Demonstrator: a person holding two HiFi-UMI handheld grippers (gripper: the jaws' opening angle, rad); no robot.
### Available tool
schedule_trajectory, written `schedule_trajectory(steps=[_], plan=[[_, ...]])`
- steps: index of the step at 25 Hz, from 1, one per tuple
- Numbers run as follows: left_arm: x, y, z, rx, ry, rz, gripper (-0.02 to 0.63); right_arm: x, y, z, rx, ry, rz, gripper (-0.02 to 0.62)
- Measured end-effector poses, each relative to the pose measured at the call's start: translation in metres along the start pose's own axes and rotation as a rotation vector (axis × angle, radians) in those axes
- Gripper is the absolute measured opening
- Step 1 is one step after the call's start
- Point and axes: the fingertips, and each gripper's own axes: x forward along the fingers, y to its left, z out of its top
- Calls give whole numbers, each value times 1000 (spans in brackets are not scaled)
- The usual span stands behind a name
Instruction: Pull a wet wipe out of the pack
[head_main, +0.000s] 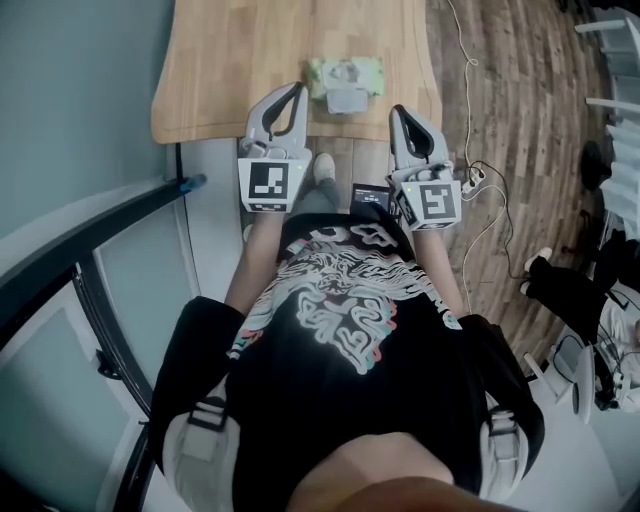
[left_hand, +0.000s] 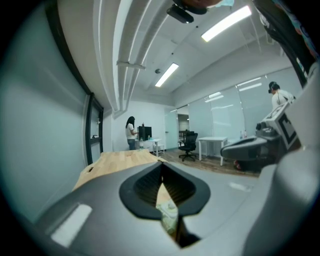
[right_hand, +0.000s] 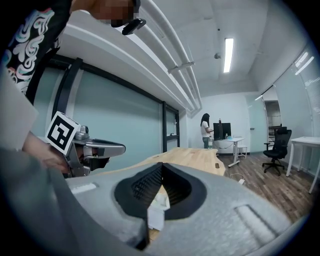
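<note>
Only a sliver of the wipe pack (left_hand: 167, 212) shows between my jaws, the rest blocked. Its label's too small to read, and the table (head_main: 250, 60) runs off the top edge.

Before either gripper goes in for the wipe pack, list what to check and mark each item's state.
1. Placement: the pale green wet-wipe pack lies on the light wooden table, near its front edge: ok.
2. Approach: the pack sits ahead, between the two grippers, touched by neither: ok.
3. The grey left gripper open for a pinch: not ok, jaws shut, empty.
4. The grey right gripper open for a pinch: not ok, jaws shut, empty.
5. A wipe already sticking out of the pack: cannot tell.
</note>
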Motion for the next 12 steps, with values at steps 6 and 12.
schedule_trajectory(steps=[6, 12], plan=[[18, 9, -9, -5, 5, -30, -12, 10, -13, -7, 13, 33, -53, -1], [28, 8, -11, 3, 5, -57, -12, 0, -26, -6, 16, 13, -106, -1]])
